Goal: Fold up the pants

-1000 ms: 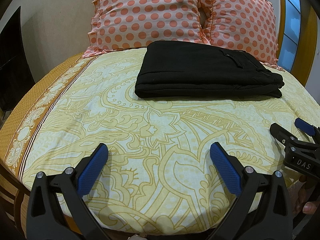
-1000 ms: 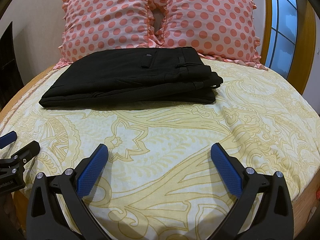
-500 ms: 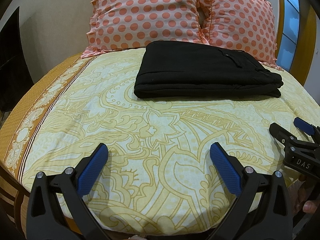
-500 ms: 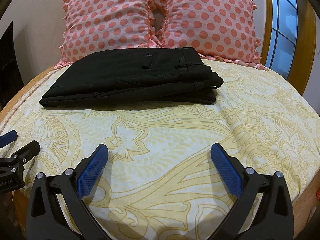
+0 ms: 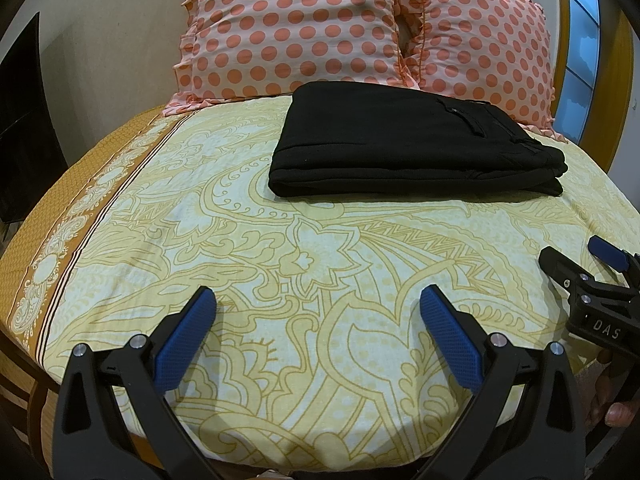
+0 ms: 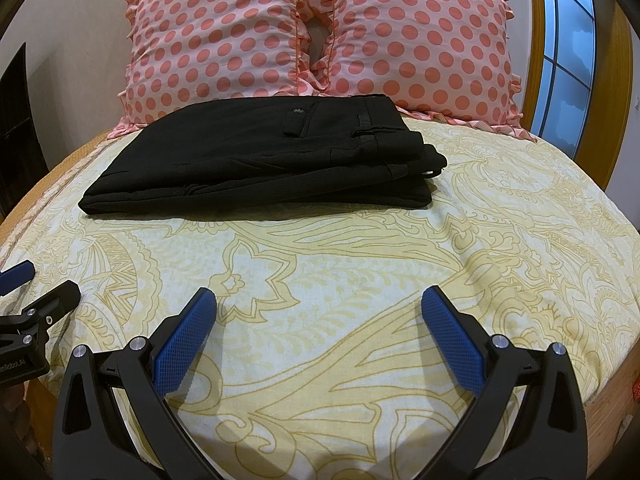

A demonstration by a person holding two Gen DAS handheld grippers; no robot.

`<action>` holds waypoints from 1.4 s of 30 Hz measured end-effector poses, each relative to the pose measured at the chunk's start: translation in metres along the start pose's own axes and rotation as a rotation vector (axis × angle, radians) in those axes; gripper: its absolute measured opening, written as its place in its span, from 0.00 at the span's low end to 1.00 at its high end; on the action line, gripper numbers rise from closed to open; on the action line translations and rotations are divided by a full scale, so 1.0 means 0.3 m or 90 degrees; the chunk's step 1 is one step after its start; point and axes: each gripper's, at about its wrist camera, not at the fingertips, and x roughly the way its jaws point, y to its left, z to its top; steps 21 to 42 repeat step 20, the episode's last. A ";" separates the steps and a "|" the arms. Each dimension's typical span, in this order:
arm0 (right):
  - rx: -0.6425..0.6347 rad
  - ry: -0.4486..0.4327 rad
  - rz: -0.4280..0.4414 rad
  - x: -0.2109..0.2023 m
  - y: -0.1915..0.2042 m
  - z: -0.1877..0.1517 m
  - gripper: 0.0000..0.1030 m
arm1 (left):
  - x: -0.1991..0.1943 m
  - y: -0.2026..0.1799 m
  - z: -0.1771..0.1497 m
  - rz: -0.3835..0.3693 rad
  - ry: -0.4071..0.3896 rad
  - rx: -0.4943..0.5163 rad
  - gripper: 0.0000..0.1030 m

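Pants [image 5: 408,148] [image 6: 264,160]: black, folded into a flat multi-layer rectangle. Lie on the bed [image 5: 280,264] [image 6: 360,264] near its head edge, long side parallel to that edge. Back pocket w/ button faces up; waistband end points to the bed's right side. Far edge of the stack sits just in front of two pink polka-dot pillows [image 5: 296,28] [image 6: 320,28], which stand against the wall at the head edge.

Bedsheet: pale yellow w/ ornamental print; brown border strip along the bed's left edge.

Left hand-held gripper [image 5: 318,320]: jaws wide apart, blue pads facing each other, nothing between them. Positioned over the foot edge, left-centre, well apart from the pants.

Right hand-held gripper [image 6: 319,322]: jaws wide apart, holding nothing. Positioned over the foot edge, right of centre, well apart from the pants.

Both units sit side by side; each shows at the frame margin of the other's view. No contact btwn either unit and the pants.
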 end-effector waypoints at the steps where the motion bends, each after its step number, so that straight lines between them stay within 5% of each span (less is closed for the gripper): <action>1: 0.000 0.000 0.000 0.000 0.000 0.000 0.99 | 0.000 0.000 0.000 0.000 0.001 -0.001 0.98; 42: 0.001 0.000 -0.001 0.001 0.003 -0.002 0.99 | 0.009 -0.001 0.006 0.001 0.004 0.000 0.98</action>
